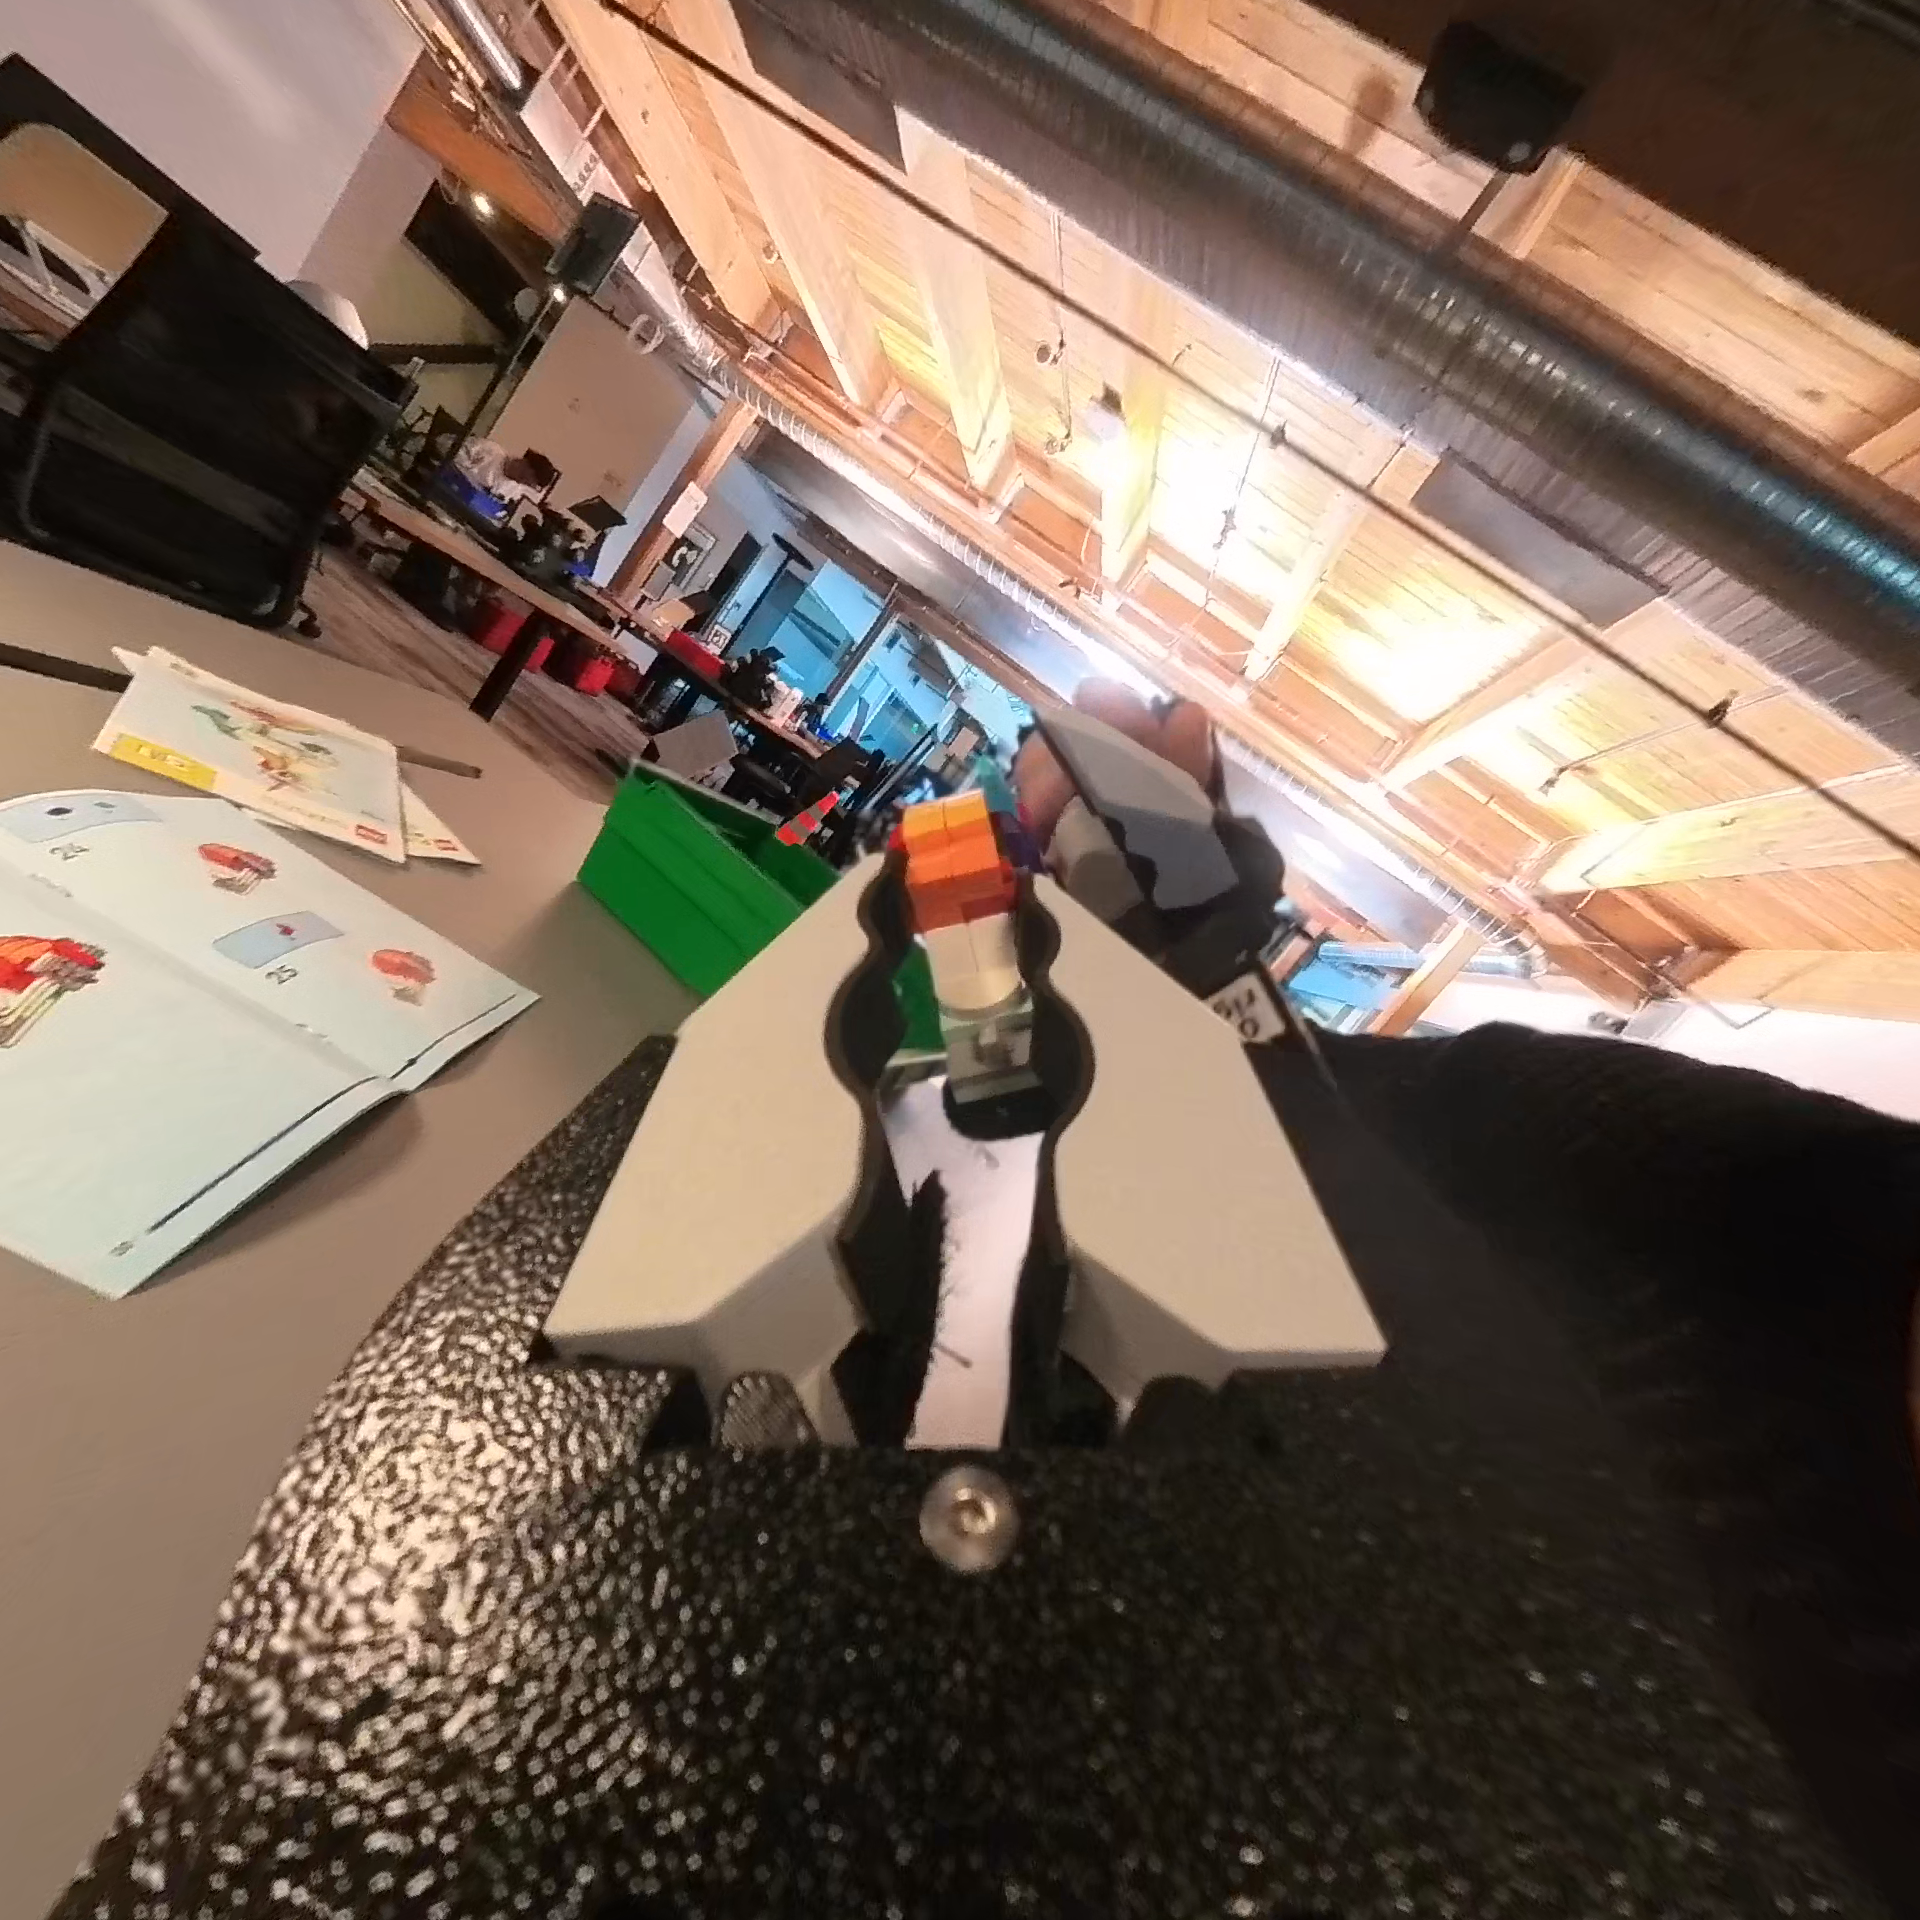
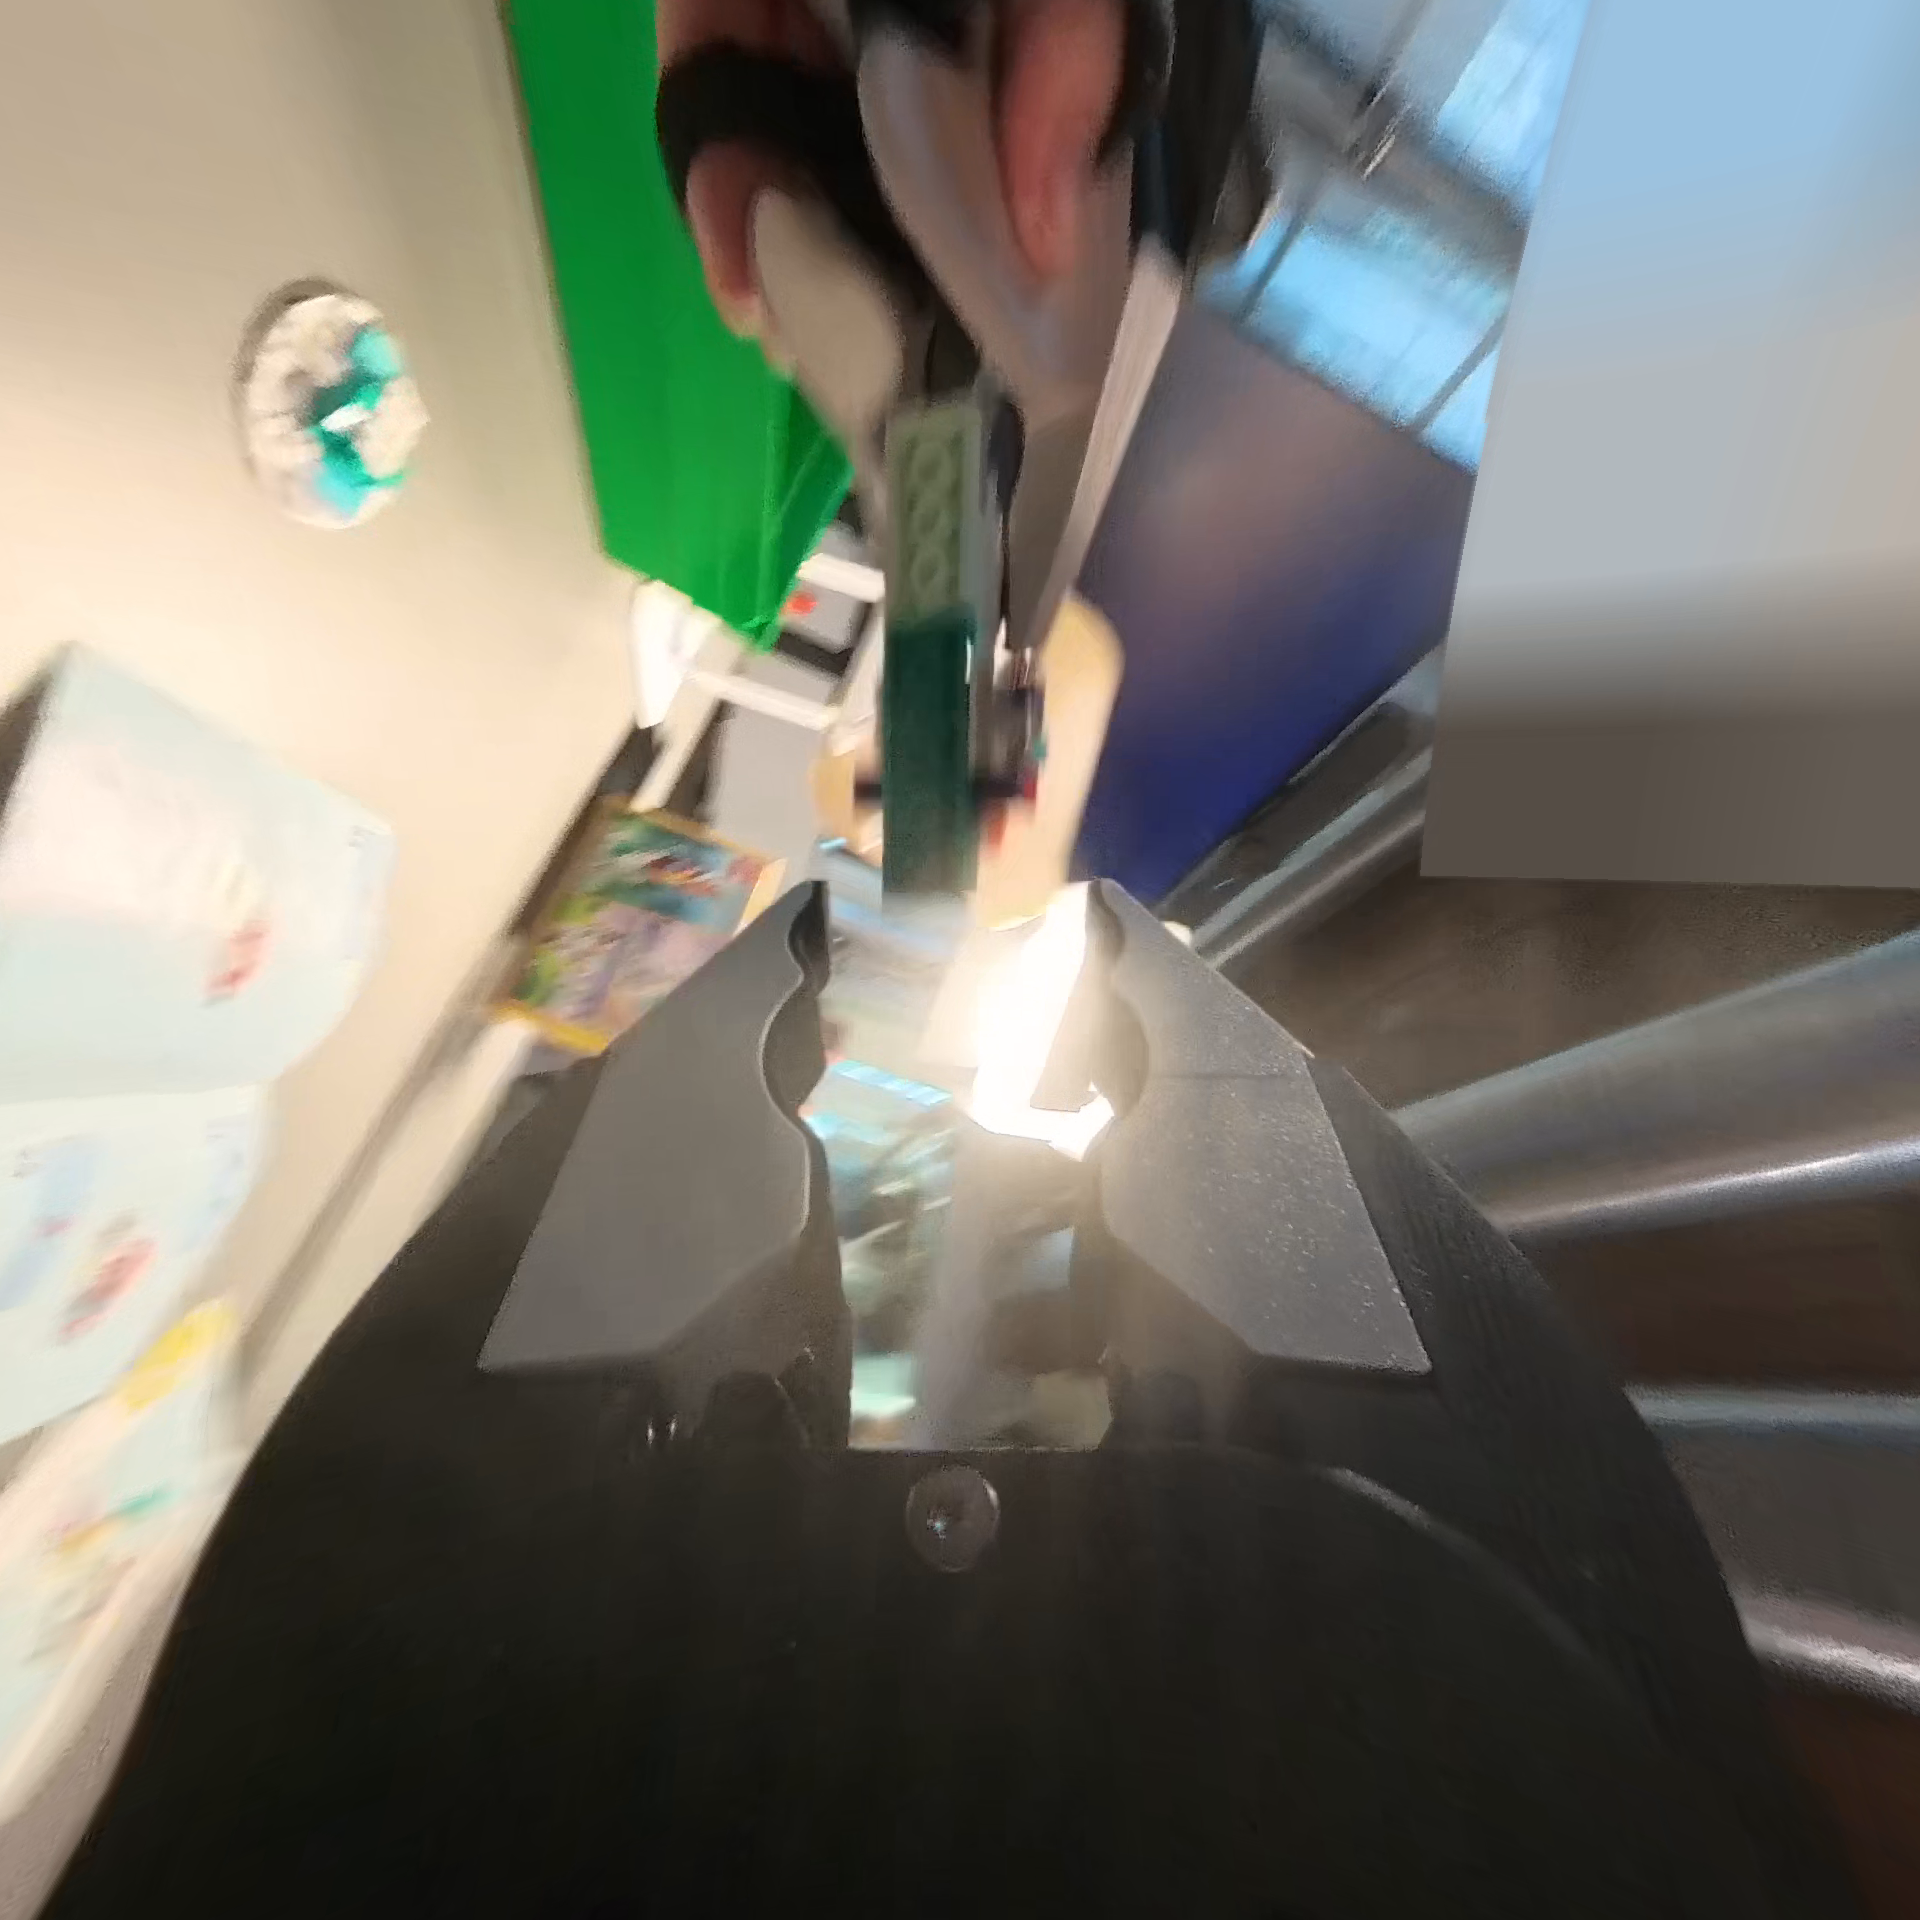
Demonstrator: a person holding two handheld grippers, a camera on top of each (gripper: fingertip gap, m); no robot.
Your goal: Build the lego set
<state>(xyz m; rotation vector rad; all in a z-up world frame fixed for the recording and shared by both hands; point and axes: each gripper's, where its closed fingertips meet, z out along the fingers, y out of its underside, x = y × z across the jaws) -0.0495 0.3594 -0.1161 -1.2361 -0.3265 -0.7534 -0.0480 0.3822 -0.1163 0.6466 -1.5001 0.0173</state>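
My left gripper (image 1: 961, 883) is shut on a small lego build (image 1: 940, 847) with orange, red and white bricks on a grey base, held up off the table. In the blurred right wrist view the same build shows its light and dark green underside (image 2: 928, 623), held by the left gripper's grey finger (image 2: 1101, 447) and a gloved hand. My right gripper (image 2: 961, 920) is open just in front of the build; a bright white blur beside its right finger cannot be made out. The right gripper also shows beyond the build in the left wrist view (image 1: 1132, 821).
An open instruction booklet (image 1: 208, 987) and a second booklet (image 1: 260, 769) lie on the grey table (image 1: 312, 1455). A green bin (image 1: 707, 883) stands behind them. A round white and teal lego cluster (image 2: 332, 405) and a colourful box (image 2: 623, 925) lie on the table.
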